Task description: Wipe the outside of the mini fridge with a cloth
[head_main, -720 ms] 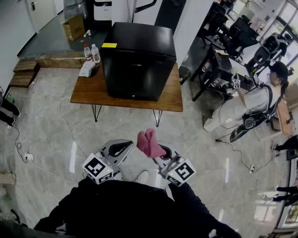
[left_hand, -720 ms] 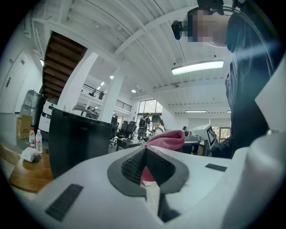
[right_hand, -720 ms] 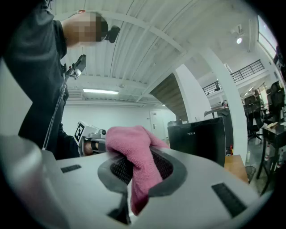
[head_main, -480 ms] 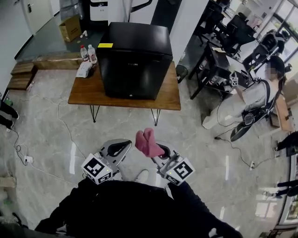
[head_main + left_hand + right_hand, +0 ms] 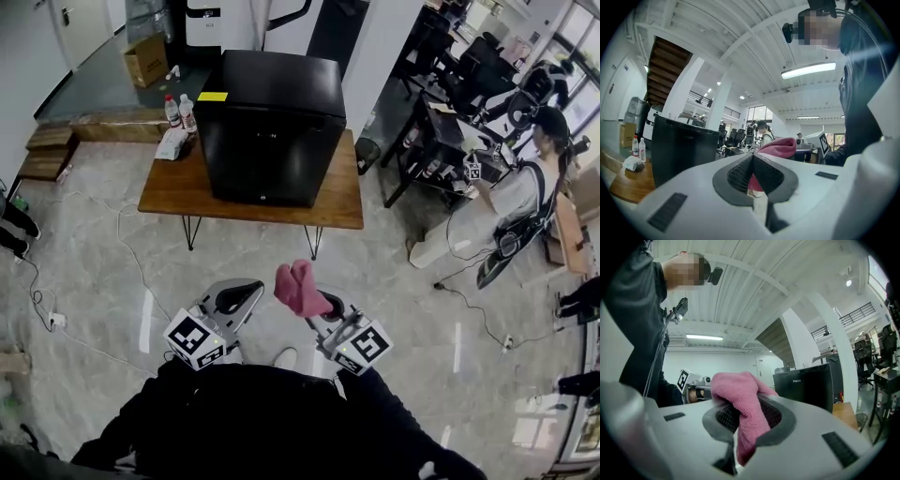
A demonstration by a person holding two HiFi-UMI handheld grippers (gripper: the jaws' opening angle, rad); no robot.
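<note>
Mini fridge stands on wooden table, well apart from both grippers; pink cloth is clamped in right gripper jaws; left gripper jaws are pressed together, holding nothing, near the cloth

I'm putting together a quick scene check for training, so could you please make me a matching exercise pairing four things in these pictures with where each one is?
Things:
1. cloth
2. fridge
3. bottles
4. cardboard box

Places:
A. on the floor beyond the table
B. clamped in the right gripper
C. at the table's left end
D. on the middle of the table

Pairs: 1-B, 2-D, 3-C, 4-A
</note>
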